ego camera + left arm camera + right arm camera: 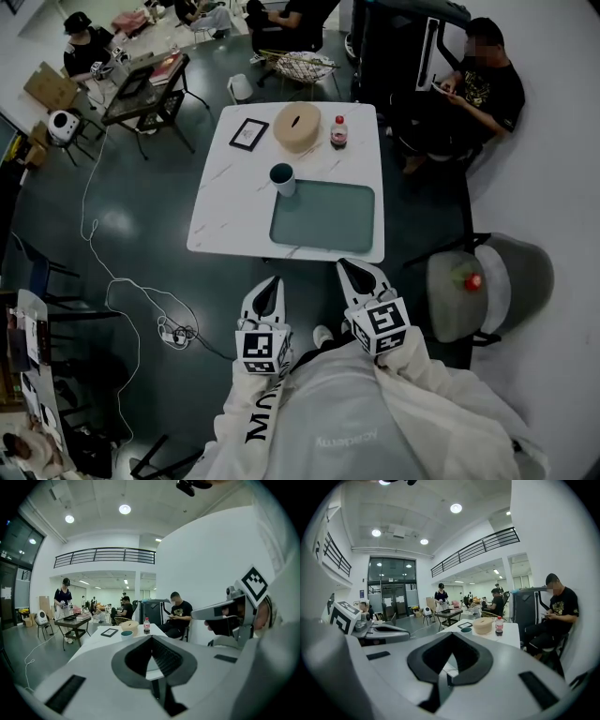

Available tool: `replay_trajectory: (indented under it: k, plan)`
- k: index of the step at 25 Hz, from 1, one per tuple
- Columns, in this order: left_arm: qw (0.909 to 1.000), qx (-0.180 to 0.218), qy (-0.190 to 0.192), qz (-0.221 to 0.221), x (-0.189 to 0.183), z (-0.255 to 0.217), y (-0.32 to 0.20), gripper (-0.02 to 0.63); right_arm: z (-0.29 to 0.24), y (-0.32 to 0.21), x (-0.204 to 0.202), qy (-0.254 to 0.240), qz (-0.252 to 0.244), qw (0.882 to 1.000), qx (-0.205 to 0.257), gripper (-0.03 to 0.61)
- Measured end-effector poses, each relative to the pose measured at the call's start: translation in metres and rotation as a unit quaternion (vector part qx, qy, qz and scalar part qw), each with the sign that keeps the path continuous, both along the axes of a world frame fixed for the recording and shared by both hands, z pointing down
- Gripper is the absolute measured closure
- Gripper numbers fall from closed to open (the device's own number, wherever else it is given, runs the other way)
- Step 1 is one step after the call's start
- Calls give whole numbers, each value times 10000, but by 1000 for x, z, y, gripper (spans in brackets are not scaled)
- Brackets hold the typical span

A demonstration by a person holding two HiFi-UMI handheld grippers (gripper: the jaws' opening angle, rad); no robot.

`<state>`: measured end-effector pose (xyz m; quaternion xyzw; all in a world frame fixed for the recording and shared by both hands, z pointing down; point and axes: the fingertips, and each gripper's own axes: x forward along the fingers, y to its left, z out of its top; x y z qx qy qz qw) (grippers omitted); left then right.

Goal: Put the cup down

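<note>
Cup (282, 177), one: upright on the table (225, 216), at the far-left corner of the tray (323, 217).
We judge it placed, so the job now is to keep clear and not nudge it. It has a pale wall, a dark inside and its mouth up. The left gripper (274, 282) and right gripper (348, 270) hang short of the table's near edge, jaws closed on nothing.

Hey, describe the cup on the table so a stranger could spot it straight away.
On the white table in the head view lies a grey-green tray. The cup stands upright at the tray's far left corner: small, white outside, dark inside, open-topped, unlike the lidded tan box and red-capped bottle behind it.
</note>
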<state>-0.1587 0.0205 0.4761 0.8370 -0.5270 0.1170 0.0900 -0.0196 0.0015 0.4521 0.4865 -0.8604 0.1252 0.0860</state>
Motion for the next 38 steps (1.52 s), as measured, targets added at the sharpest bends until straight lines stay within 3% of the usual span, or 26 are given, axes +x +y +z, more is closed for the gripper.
replay_trajectory:
  k: [17, 38]
  plan:
    - [9991, 275, -289, -158, 55, -27, -44, 603, -11, -39, 34, -19, -296, 9994, 157, 574]
    - [9991, 210, -329, -151, 57, -21, -49, 603, -4, -48, 36, -37, -344, 9994, 94, 574]
